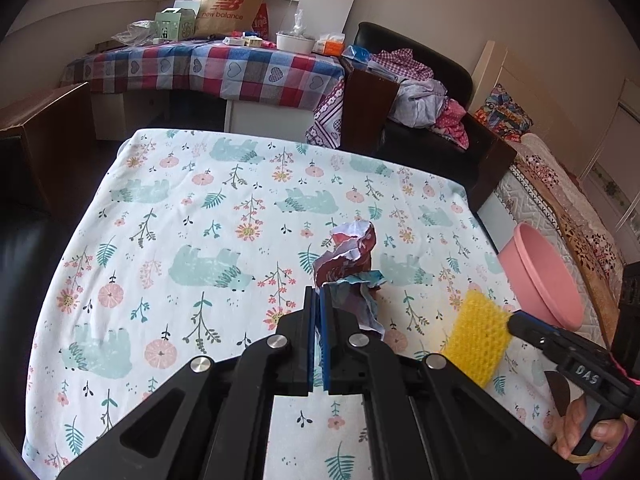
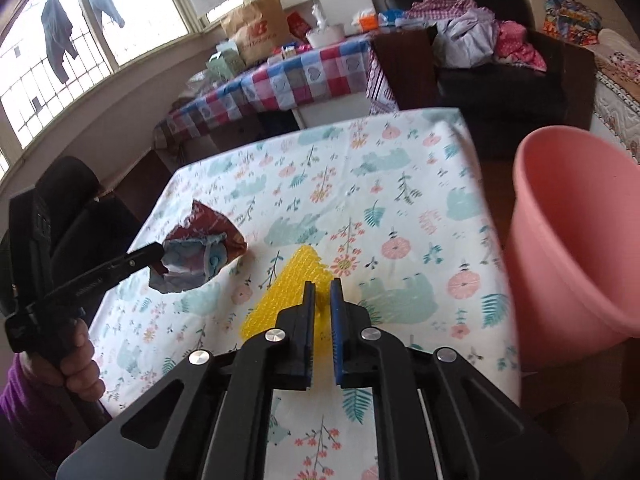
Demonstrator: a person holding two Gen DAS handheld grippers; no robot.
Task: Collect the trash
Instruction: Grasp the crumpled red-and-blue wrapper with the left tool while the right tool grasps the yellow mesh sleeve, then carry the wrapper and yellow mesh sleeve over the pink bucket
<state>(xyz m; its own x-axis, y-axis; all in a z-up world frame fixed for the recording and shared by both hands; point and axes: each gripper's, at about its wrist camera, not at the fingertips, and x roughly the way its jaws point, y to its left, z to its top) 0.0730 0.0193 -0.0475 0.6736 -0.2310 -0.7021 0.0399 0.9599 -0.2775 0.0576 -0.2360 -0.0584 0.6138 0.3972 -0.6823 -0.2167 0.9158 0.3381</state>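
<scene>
My left gripper is shut on a crumpled red, blue and white wrapper, which sticks up past the fingertips above the flowered tablecloth. The right wrist view shows that same gripper coming in from the left with the wrapper at its tip. My right gripper is shut on the near edge of a yellow foam net. In the left wrist view this yellow net hangs from the right gripper near the table's right side.
A pink bin stands off the table's right edge, also visible as the pink bin. Behind are a checked-cloth table with bags and boxes, a black armchair piled with clothes, and a bed.
</scene>
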